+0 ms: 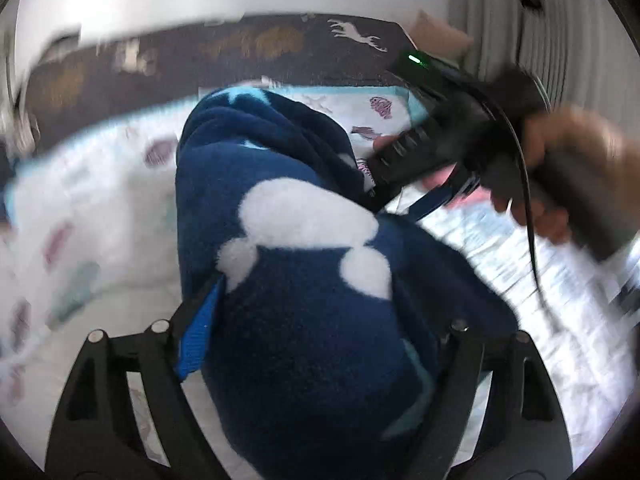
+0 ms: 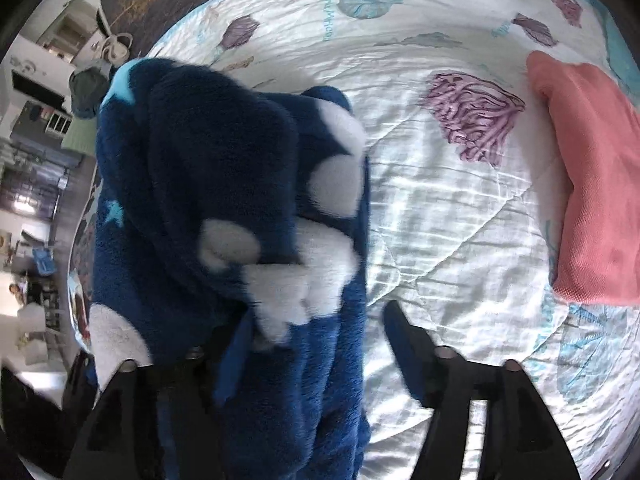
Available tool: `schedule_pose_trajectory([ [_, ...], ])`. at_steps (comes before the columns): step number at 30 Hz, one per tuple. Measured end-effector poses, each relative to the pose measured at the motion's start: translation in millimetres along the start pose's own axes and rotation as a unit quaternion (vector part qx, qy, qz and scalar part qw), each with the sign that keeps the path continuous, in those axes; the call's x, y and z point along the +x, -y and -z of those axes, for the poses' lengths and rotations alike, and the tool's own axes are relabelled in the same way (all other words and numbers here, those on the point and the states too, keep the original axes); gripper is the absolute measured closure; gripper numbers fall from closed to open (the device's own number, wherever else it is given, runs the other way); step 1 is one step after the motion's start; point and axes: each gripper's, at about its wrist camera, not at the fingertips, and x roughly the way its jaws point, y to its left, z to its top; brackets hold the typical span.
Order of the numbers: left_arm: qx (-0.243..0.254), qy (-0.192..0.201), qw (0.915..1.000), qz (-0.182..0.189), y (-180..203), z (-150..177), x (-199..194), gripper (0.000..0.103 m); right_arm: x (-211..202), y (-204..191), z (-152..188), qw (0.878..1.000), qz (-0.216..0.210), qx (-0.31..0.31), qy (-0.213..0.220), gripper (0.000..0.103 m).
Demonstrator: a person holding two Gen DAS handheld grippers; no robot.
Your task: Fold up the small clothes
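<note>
1. Navy fleece garment [image 1: 304, 280] w/ white cloud patches + light-blue stars lies bunched in a heap on the bed quilt [image 2: 460, 216], which is white w/ purple/teal sea-shell print.
2. Left gripper [image 1: 320, 344]: fingers spread wide, fleece fills the gap btwn them. Blue pad of the left-side finger [image 1: 198, 332] shows beside the cloth; can't tell if it presses. Reads as released.
3. Right gripper [image 2: 316, 344]: fingers apart, released. Right-side finger [image 2: 404, 344] stands clear over bare quilt; left-side one is half buried in fleece.
4. In left wrist view the right gripper sits at the far side of the heap, held by a hand [image 1: 560, 168], blurred.
5. Pink folded cloth [image 2: 592, 184] lies on quilt, well apart from the fleece.
6. Dark blanket w/ deer print [image 1: 240, 52] beyond the quilt.
</note>
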Motion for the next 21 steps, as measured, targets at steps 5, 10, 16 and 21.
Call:
schedule_pose_trajectory([
  [5,0.014,0.008,0.9994,-0.031,8.5,3.5,6.7,0.021,-27.2,25.0,7.8,0.998,-0.003,0.064,0.011,0.019],
  [10,0.032,0.013,0.9984,-0.045,14.1,-0.6,13.1,0.020,-123.6,11.2,12.3,0.980,-0.106,0.060,0.158,0.039],
  [16,0.034,0.014,0.9982,-0.046,12.5,2.8,11.8,0.020,-125.3,-78.3,3.6,0.977,-0.073,-0.088,0.181,0.041],
  [21,0.034,0.010,0.9985,-0.042,12.1,5.1,11.2,0.019,-29.3,-122.3,-7.9,0.973,0.084,-0.193,0.099,0.041],
])
